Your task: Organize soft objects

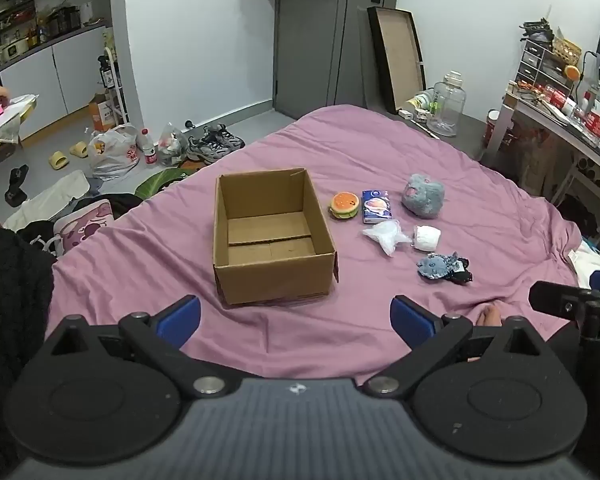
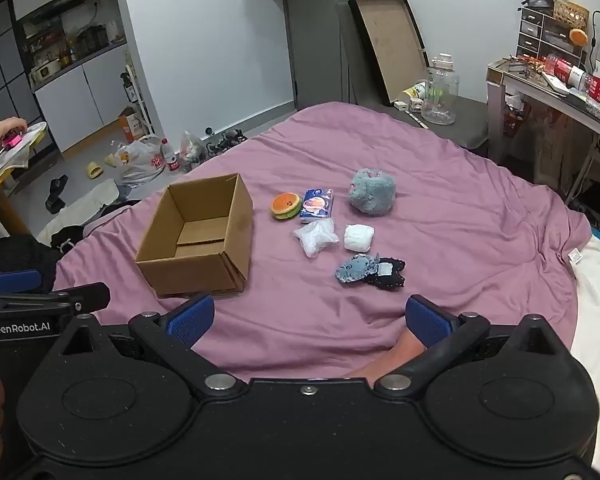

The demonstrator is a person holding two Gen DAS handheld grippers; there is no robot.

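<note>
Where a mauve bedspread covers the bed, an open cardboard box stands upright with nothing inside it. Soft things lie in a loose cluster beside the box, apart from it. Farthest back is a grey-blue plush toy; its face cannot be made out. Nearer the box, a tissue pack in blue and white carries printing too small to read, and a burger-shaped toy with a small face on its bun sits just beside it. In front of those lie a crumpled clear plastic bag and a white rolled bundle. Closest to the grippers, a small blue plush touches a dark fabric piece bearing a white tag, unreadable.

From the right wrist view, the only legible writing is "GenRobot.AI" on the left gripper's body at the frame edge. Beyond the bed, a white shopping bag with red print and a red-labelled bottle stand on the floor; their lettering is unclear.

Both grippers hover over the bedspread's near edge. The left gripper's blue pads are spread wide, holding nothing. The right gripper is likewise fully spread, empty, touching nothing. A bare foot is partly hidden behind it.
</note>
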